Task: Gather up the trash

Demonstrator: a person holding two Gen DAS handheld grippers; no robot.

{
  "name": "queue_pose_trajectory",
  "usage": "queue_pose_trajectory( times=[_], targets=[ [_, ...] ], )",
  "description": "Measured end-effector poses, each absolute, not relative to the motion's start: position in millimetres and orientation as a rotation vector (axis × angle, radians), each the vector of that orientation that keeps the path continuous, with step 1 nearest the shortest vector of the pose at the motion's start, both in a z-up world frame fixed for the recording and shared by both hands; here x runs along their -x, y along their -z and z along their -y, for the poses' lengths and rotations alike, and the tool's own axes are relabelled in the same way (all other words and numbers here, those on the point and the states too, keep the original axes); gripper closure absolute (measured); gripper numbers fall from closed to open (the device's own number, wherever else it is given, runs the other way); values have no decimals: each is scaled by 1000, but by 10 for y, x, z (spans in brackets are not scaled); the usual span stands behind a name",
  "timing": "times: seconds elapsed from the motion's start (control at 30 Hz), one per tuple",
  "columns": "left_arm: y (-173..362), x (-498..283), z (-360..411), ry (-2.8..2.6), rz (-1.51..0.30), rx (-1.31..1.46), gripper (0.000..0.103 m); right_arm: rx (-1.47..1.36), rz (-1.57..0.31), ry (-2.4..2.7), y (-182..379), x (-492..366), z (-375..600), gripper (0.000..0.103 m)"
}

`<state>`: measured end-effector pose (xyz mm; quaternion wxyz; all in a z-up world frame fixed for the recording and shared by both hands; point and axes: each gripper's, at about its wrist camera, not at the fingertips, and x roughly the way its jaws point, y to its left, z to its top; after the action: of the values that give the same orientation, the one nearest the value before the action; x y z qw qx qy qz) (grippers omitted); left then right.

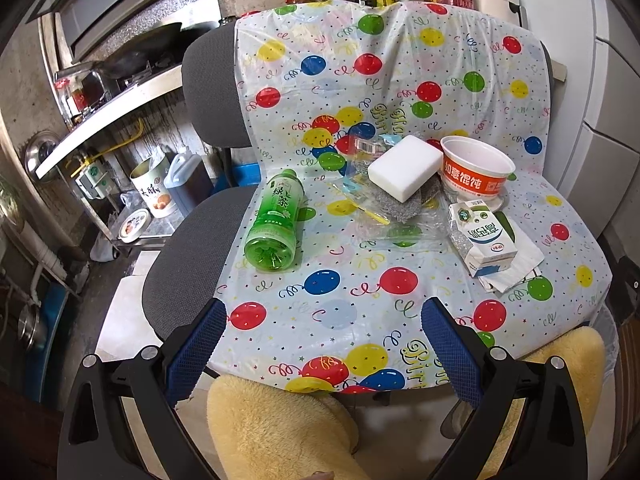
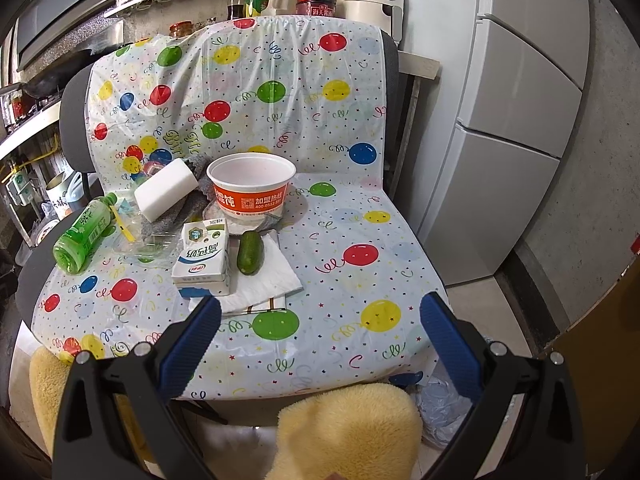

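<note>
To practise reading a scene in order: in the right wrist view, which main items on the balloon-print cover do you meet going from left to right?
Green tea bottle → white sponge block → milk carton → small cucumber. The orange-and-white paper bowl sits behind, overlapping the carton and cucumber sideways, so it is left out.

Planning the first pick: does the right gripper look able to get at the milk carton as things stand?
Probably yes. The right gripper is open and empty, and the milk carton lies just ahead of its left finger with nothing between; only a small cucumber sits beside it.

Your chair wears a glossy plastic balloon-print sheet (image 2: 328, 216). Green bottle (image 1: 276, 220): shiny clear plastic. Milk carton (image 2: 202, 260): smooth paperboard. Sponge block (image 1: 404, 168): matt white foam.
</note>
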<state>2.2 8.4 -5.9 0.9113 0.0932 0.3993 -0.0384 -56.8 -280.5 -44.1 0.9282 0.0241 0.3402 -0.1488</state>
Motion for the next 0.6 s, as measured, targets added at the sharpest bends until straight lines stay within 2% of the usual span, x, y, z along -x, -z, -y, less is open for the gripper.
queue_pose_trajectory(
  times=[0.6],
  targets=[
    [77, -38, -166, 76, -828, -188, 6, -51, -700, 305, 455, 566, 2816, 6]
  ],
)
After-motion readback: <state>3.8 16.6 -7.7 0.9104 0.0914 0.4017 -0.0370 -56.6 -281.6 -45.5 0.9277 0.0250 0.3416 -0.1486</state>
